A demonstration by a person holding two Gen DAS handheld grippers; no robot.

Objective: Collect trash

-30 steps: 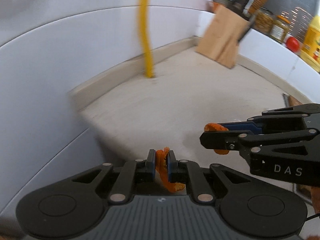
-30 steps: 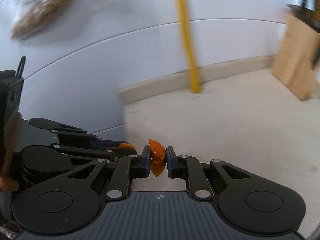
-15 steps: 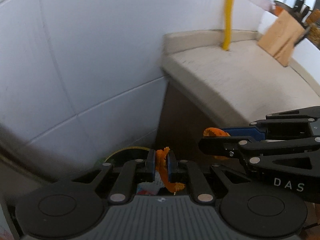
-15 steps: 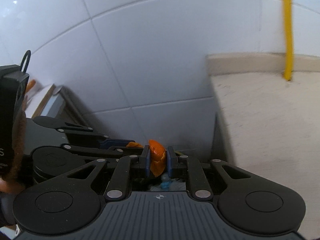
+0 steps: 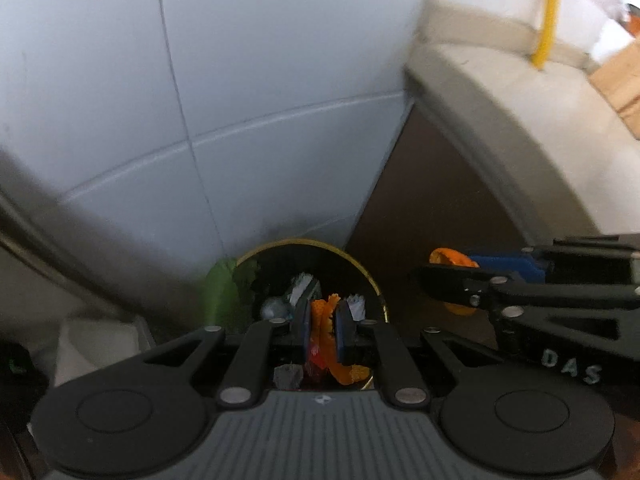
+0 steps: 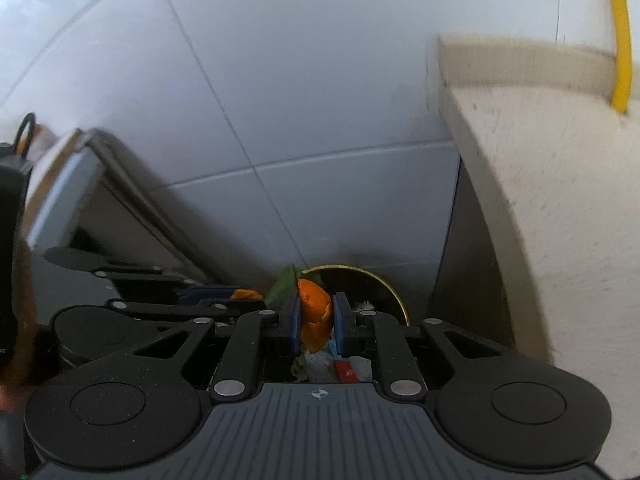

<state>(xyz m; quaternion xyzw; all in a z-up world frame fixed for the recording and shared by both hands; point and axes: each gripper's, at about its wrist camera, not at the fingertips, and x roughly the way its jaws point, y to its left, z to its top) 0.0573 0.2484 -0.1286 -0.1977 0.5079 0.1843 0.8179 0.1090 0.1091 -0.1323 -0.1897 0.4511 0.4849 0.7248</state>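
Note:
My left gripper (image 5: 323, 320) is shut on a ragged strip of orange peel (image 5: 325, 322). My right gripper (image 6: 316, 316) is shut on a thicker piece of orange peel (image 6: 315, 312); it also shows in the left wrist view (image 5: 452, 276) at the right. Both are held over a round black trash bin with a yellow rim (image 5: 360, 268) on the floor below the counter; the bin rim also shows in the right wrist view (image 6: 384, 284). Inside it lie crumpled wrappers (image 5: 296, 300) and a green leaf (image 5: 224, 292).
A white tiled wall (image 5: 240, 100) stands behind the bin. The beige counter edge (image 5: 500, 120) overhangs at the right, with a yellow pipe (image 5: 548, 12) and a wooden knife block (image 5: 620, 80) on it. A grey appliance (image 6: 72, 184) is at the left.
Both grippers have swung from over the countertop down and left past its edge, still holding their peels. The trash bin has come into view below them.

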